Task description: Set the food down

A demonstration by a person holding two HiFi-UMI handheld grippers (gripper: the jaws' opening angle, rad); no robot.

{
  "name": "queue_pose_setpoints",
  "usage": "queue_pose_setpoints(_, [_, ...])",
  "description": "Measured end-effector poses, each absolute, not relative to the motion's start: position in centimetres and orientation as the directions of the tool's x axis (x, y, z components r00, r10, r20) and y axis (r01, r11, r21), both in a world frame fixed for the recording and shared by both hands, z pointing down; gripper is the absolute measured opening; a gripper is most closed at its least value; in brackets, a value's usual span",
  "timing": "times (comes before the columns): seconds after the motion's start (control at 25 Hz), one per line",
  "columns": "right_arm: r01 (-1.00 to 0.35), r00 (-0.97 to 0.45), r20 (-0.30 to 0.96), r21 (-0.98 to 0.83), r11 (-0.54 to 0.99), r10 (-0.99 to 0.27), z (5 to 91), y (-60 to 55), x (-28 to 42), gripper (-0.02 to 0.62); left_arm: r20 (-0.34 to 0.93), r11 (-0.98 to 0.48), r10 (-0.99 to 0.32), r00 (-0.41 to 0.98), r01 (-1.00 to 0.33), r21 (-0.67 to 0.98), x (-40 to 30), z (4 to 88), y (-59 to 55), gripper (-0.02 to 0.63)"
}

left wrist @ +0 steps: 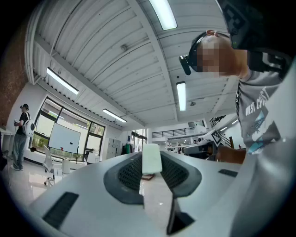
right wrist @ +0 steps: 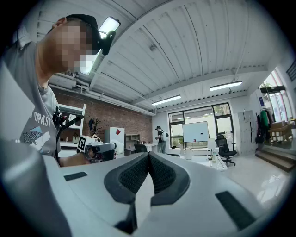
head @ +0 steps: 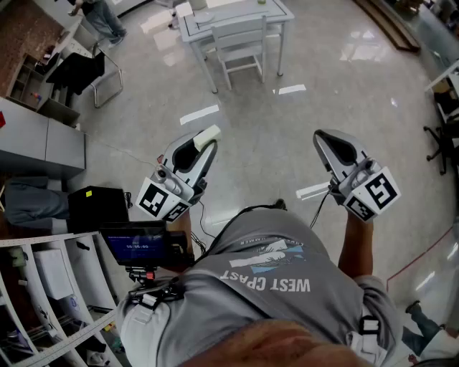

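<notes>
Left gripper [head: 200,144] was held up at chest height, well short of the white-painted table [head: 276,12] and aimed roughly toward it. Its jaws were clamped on a small pale cream rectangular block [head: 209,135], which poked out past the jaw tips. I took this block to be the food, though its make could not be told. In the left gripper view the block sat squarely between the dark ribbed pads, and ceiling and far windows lay behind it, so the tool was tipped upward with no surface under it. Right gripper [head: 320,136] was at about the same height and equally far from the table. Its jaws were pressed together with nothing between them, and the right gripper view showed the pads meeting in a plain seam. A white slatted chair [head: 240,44] stood tucked against the near side of the table, and bare glossy grey floor [head: 272,136] lay between it and the person. Judgement: the carry step was in hand and the set-down had not begun. The next move called for walking to the table, tilting the left tool down over a free patch of tabletop clear of the chair, lowering until the block rested, and only then parting the jaws. The idle right tool should be kept out of the way.
</notes>
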State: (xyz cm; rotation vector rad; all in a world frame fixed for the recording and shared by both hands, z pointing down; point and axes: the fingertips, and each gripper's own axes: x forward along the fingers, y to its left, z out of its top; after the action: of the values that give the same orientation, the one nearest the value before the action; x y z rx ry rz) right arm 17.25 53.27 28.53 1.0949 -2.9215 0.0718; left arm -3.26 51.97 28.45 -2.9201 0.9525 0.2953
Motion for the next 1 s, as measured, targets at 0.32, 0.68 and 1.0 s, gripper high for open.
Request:
queue_pose_setpoints(0.32, [-0.641,-0.767,0.036,-0.044,0.766,-0.640,28.6,53.3,16.6,0.006,-0.208,-0.809,-0.576,0.791,-0.588,0.003,-3.3,28.1,51.8,0.106])
queue_pose_setpoints(0.68, [-0.602,-0.799,-0.012,-0.021,0.799,-0.602,26.9,53.5,18.0,0.019,-0.193,-0.792,-0.600,0.776,-0.611,0.007,-0.5,28.0,52.1,0.106])
queue_pose_setpoints(1.0, [-0.576,-0.817,-0.038,-0.020,0.818,-0.576,26.9,51.5,22.8,0.008,-0.186,-0.763,-0.635,0.750,-0.646,0.001,5.1,28.0,50.6,0.106])
